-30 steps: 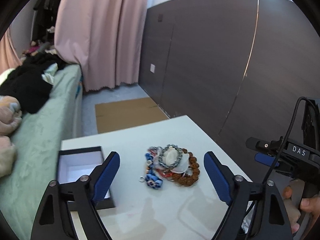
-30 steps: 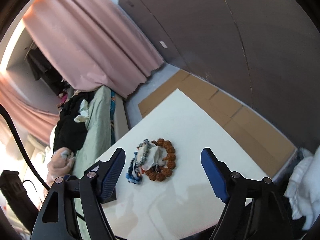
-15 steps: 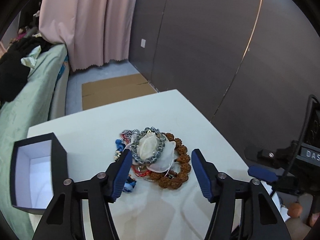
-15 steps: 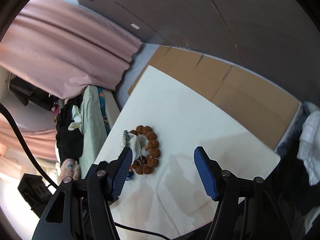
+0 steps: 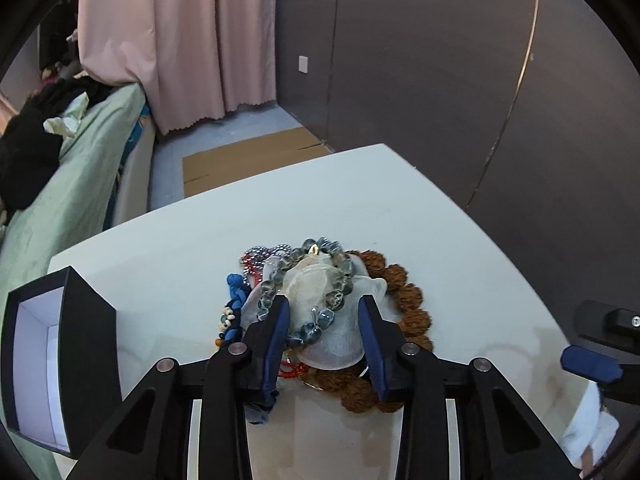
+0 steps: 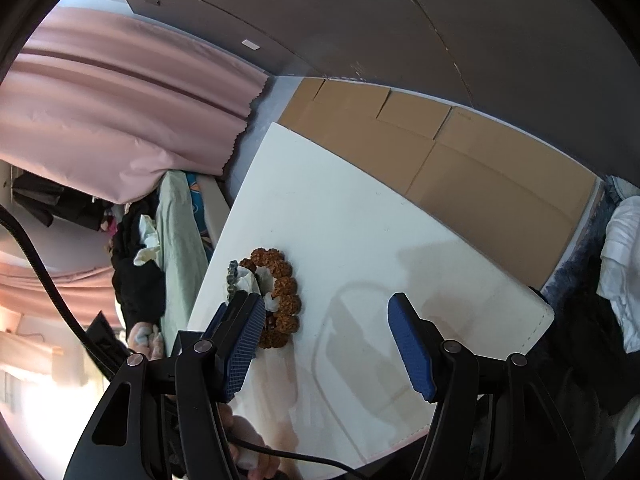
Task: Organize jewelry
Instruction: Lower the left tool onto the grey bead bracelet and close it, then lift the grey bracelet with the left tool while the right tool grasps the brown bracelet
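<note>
Glass-bead bracelet (image 5: pixel 316 292) lying atop sheer pouch (image 5: pixel 336 340) on jewelry pile mid-surface (image 5: pixel 460 240). Left gripper (image 5: pixel 324 320) closing around it, pads not yet pressing. Right gripper (image 6: pixel 328 336) hanging open. Beads slippery, loose; pinching strand, not pouch, looking safest.

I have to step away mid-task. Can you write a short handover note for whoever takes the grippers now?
Left gripper: jaws just closing round the grey bead bracelet and white pouch on the pile; not yet gripped.
Right gripper: open over bare table, nothing between its jaws.
Brown bead bracelet lies under the pile.
Box: open at left, nothing visible inside.
Left: move every piece.
</note>
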